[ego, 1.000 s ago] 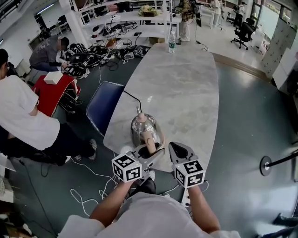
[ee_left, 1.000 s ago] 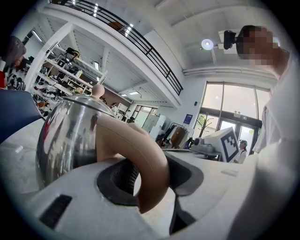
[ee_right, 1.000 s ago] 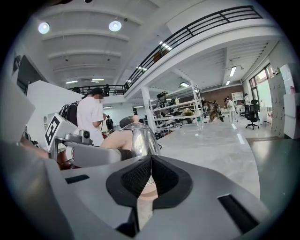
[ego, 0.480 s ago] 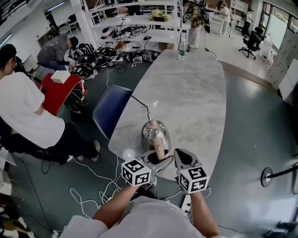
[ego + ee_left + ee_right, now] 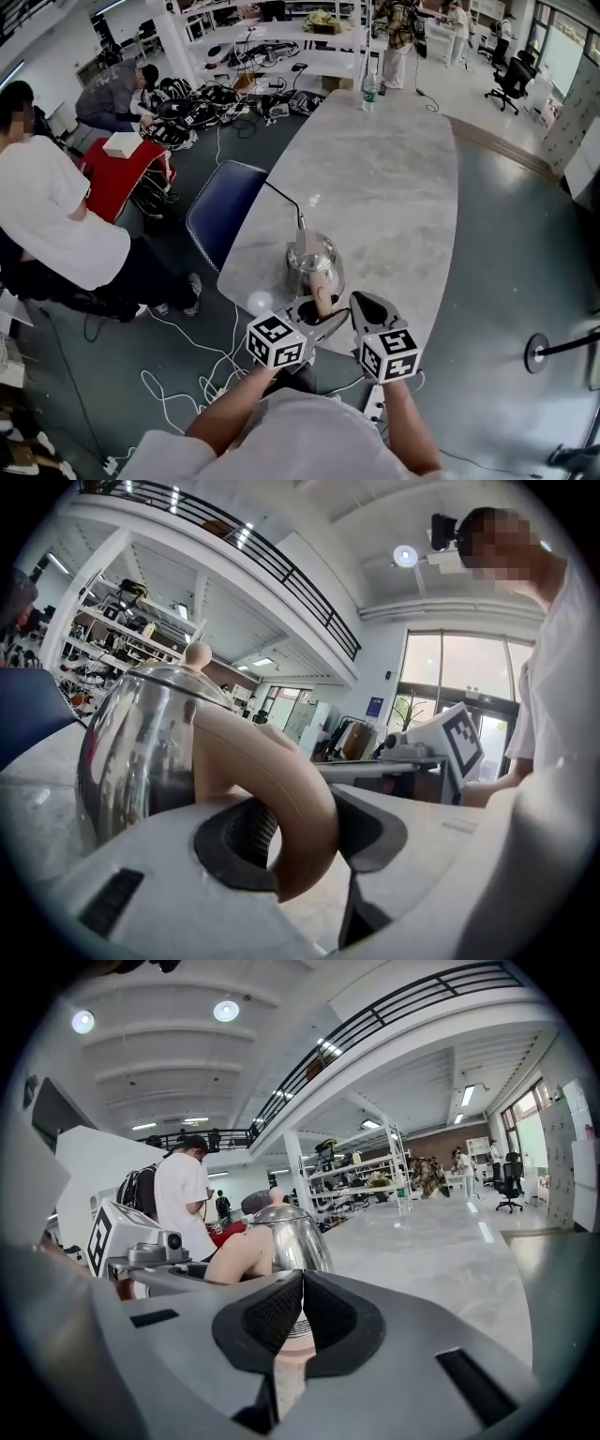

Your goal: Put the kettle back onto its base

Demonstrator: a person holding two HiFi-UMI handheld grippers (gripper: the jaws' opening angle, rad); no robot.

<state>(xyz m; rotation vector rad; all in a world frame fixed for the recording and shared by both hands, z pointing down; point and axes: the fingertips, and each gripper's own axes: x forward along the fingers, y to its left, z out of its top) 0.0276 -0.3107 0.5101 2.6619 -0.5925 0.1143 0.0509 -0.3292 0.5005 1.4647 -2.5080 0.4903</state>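
A shiny steel kettle (image 5: pixel 309 262) with a beige handle (image 5: pixel 322 292) stands at the near end of the marble table (image 5: pixel 394 187). My left gripper (image 5: pixel 317 314) is shut on that handle: in the left gripper view the handle (image 5: pixel 281 780) runs between the dark pads (image 5: pixel 239 841) beside the kettle body (image 5: pixel 141 752). My right gripper (image 5: pixel 361 307) sits just right of the handle, shut with nothing in it. In the right gripper view its pads (image 5: pixel 267 1321) meet in front of the kettle (image 5: pixel 291 1232). A beige part shows under the kettle's bottom; I cannot tell whether that is the base.
A black cord (image 5: pixel 281 197) runs across the table to the kettle's far side. A blue chair (image 5: pixel 220 216) stands at the table's left edge, with cables on the floor below. A person in a white shirt (image 5: pixel 47 216) sits further left. A water bottle (image 5: pixel 368 94) stands at the far end.
Only the head view has shifted a little. The kettle and both grippers keep their places.
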